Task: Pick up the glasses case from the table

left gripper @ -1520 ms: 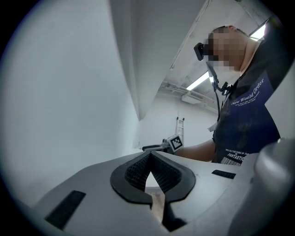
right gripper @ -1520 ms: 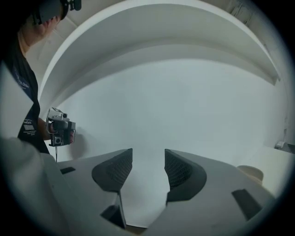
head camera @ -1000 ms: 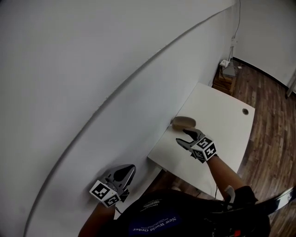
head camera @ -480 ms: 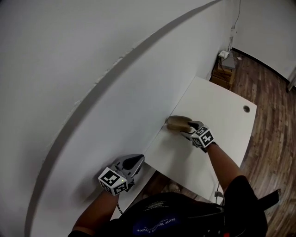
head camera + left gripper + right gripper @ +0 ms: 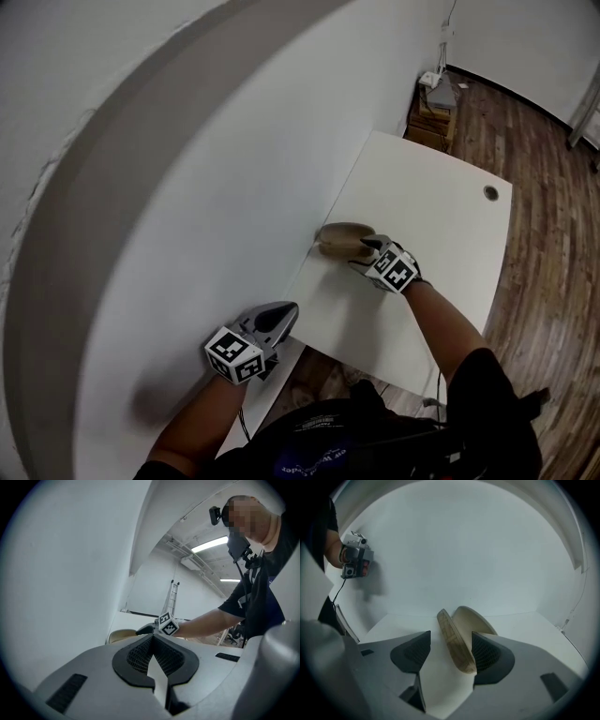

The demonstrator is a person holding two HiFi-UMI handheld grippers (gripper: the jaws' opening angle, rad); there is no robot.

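Observation:
A tan oval glasses case [image 5: 339,240] lies at the left edge of the white table [image 5: 422,206], against the wall. My right gripper [image 5: 364,251] stands open around its near end. In the right gripper view the case [image 5: 457,641] lies between the jaws, close against the right pad [image 5: 487,653] and apart from the left one. These jaws have just been opening wider. My left gripper [image 5: 289,311] is shut and empty, held off the table's near left corner beside the wall. From the left gripper [image 5: 152,637] view I see the case [image 5: 121,636] and the right gripper's cube [image 5: 167,624] ahead.
A white curved wall [image 5: 187,187] runs along the table's left side. A round cable hole [image 5: 491,192] is in the far right of the tabletop. A wooden crate [image 5: 429,105] stands on the wood floor [image 5: 553,234] beyond the table.
The right gripper has come down and forward until its jaws straddle the case. The left gripper has moved forward and down toward the table's near corner.

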